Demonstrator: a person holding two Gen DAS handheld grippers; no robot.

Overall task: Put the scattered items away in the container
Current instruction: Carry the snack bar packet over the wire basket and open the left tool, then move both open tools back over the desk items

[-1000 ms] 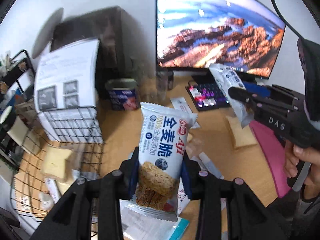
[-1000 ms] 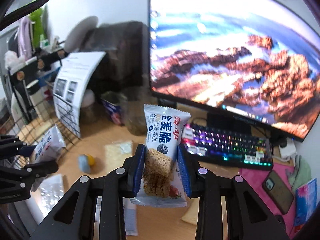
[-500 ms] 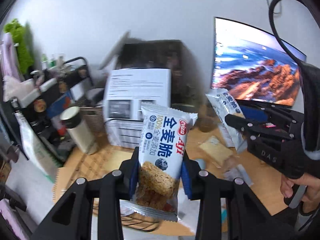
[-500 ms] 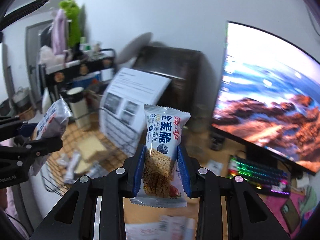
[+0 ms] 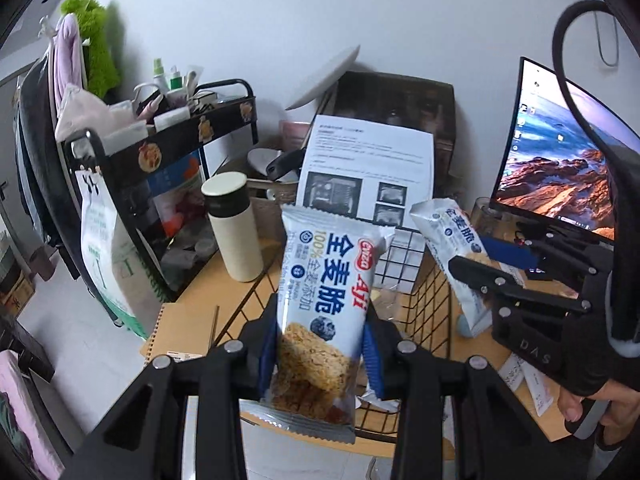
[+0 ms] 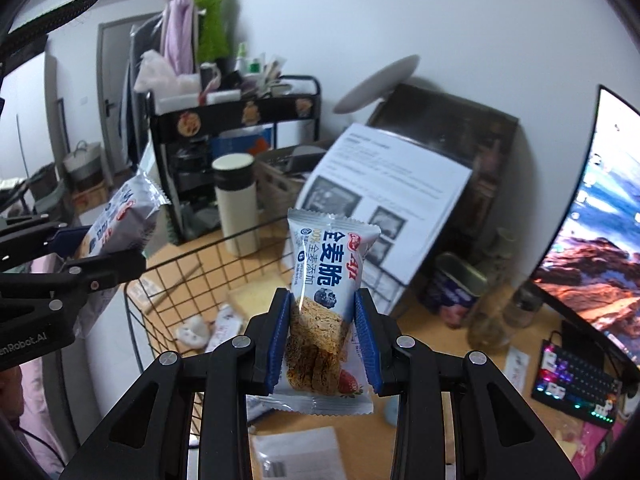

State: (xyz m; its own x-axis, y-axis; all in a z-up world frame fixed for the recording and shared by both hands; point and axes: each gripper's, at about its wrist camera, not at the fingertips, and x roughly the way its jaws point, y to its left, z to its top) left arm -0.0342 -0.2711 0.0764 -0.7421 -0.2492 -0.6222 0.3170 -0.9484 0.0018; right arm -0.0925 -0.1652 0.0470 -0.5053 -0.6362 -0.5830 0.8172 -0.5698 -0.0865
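My left gripper is shut on a white-and-blue cereal bar packet, held upright above the black wire basket. My right gripper is shut on a second, matching cereal bar packet, held above the basket. Each gripper shows in the other's view: the right one with its packet at the right, the left one with its packet at the left. The basket holds a bread slice and several small packets.
A white thermos stands at the basket's far left. A printed sheet leans behind the basket. A monitor, a keyboard and a blue tin are to the right. A black shelf cart stands left of the desk. Papers lie in front.
Both grippers have swung left with their packets, from facing the monitor and keyboard to over the wire basket. Both stay shut on their packets.
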